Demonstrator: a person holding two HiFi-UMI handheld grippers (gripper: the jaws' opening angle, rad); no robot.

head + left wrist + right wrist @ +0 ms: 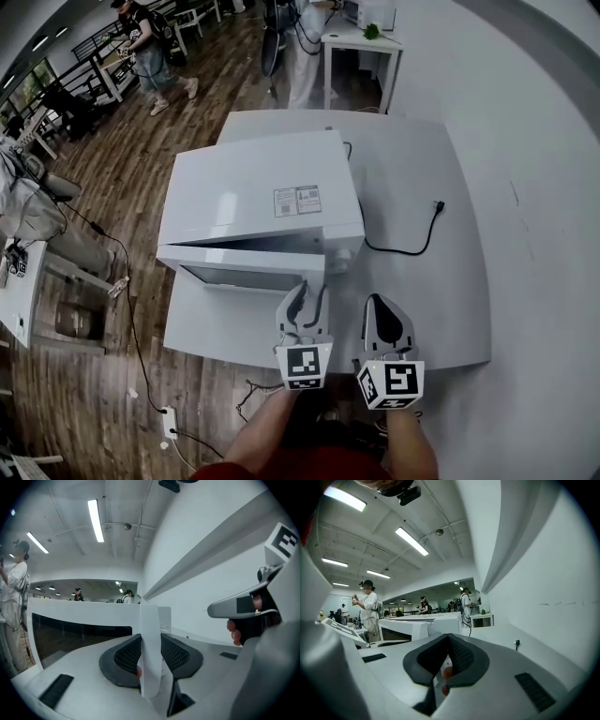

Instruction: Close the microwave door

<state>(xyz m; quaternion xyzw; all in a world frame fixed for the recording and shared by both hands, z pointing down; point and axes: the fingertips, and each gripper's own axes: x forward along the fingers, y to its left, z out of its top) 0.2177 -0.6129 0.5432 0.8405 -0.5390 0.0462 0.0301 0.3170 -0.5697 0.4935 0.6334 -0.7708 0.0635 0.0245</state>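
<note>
On a white tabletop in an open workroom, a white microwave is sitting with its door hanging ajar. The door is hinging at the left corner and angling a little way out from the oven's front toward the person. Its dark window is facing the tabletop's near edge. The left gripper is clamping the door's free right edge. In the left gripper view that white edge is standing upright between the two black pads. Both pads appear to be pressing against it, though the wide-angle lens is making the contact hard to judge.

The right gripper is hovering just beside the left one, over bare tabletop in front of the control panel. Its jaws are meeting at the tips and gripping nothing.

A label is showing on the microwave's top. A black cord is trailing from the microwave's right side across the tabletop, with its plug lying loose on the surface.

Beyond the tabletop, people are standing and walking on a wooden floor among other desks.
</note>
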